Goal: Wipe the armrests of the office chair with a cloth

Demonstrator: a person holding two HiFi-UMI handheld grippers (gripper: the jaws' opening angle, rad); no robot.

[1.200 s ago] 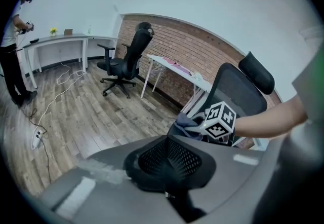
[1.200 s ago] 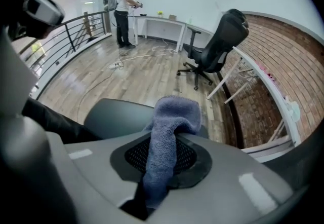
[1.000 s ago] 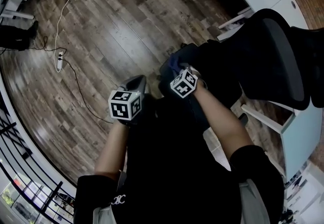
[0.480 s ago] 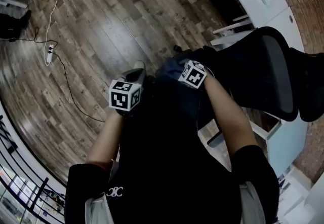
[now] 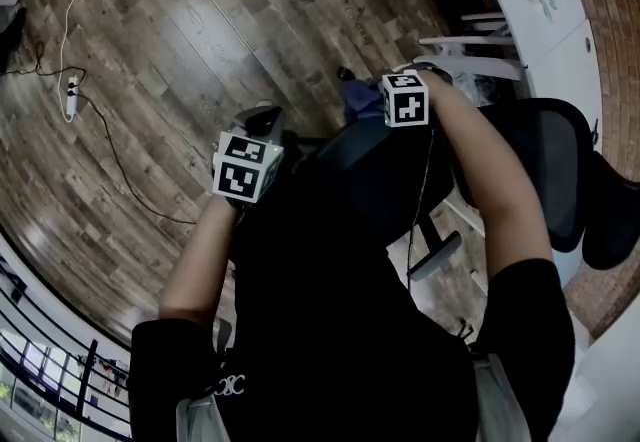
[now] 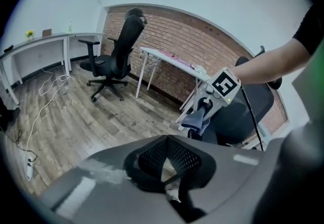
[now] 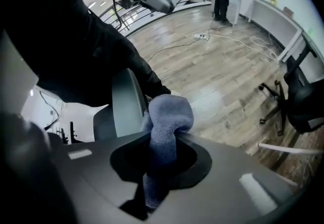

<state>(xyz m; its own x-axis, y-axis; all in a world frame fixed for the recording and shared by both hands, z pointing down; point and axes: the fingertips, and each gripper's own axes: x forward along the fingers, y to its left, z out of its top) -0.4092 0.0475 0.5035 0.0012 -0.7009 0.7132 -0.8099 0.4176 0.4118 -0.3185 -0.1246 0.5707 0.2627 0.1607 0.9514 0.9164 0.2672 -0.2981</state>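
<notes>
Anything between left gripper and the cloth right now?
No. In the left gripper view only wood floor shows between the left gripper and the cloth clamped in the right gripper; the head view shows the same gap.

**Office interior.** Swivel chair (image 6: 117, 51) on castors and long white desks (image 6: 38, 44) along a brick wall (image 6: 202, 40) (wood-plank floor (image 5: 200, 30), trailing power strip (image 5: 70, 98)).

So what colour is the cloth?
Blue. The cloth shows best in the right gripper view.
</notes>
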